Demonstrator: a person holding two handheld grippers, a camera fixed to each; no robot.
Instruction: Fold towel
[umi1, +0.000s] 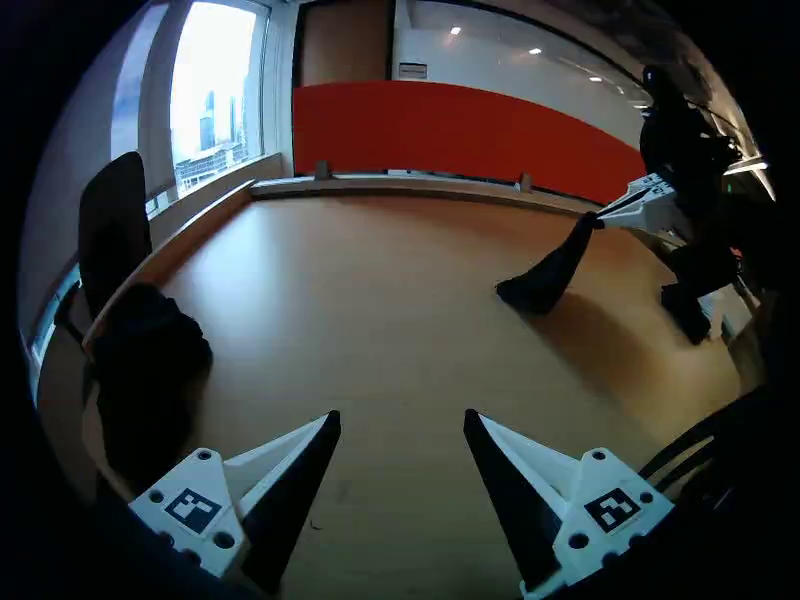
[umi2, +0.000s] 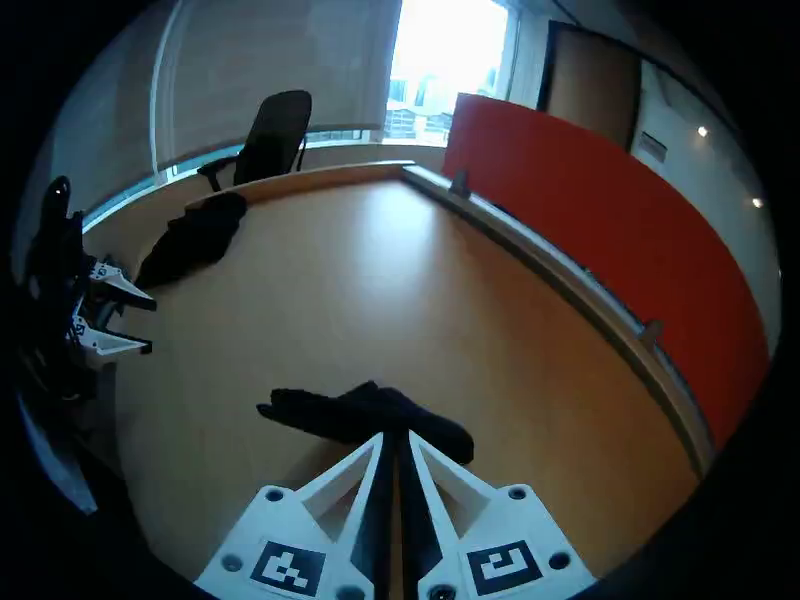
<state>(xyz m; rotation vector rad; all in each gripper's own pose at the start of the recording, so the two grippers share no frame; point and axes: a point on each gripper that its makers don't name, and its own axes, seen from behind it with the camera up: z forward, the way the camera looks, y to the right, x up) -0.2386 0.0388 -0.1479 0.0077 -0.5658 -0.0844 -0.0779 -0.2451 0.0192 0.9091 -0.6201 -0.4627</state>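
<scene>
Left gripper view: the left gripper (umi1: 401, 414) gapes wide above the wooden table (umi1: 380, 300). Right gripper view: the right gripper (umi2: 395, 438) clamps the black towel (umi2: 320, 410).

This is an office; a long wooden desk (umi1: 400, 300) has a red partition screen (umi1: 450, 130) along its far edge; a black office chair (umi2: 275, 135) stands beside it; tall windows (umi1: 215, 90) look on city towers; recessed lights (umi1: 535, 50) dot the ceiling.

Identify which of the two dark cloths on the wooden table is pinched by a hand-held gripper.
The dark towel clamped in the right hand-held gripper, one end lifted; the other dark cloth heap lies untouched near the wooden table edge.
</scene>
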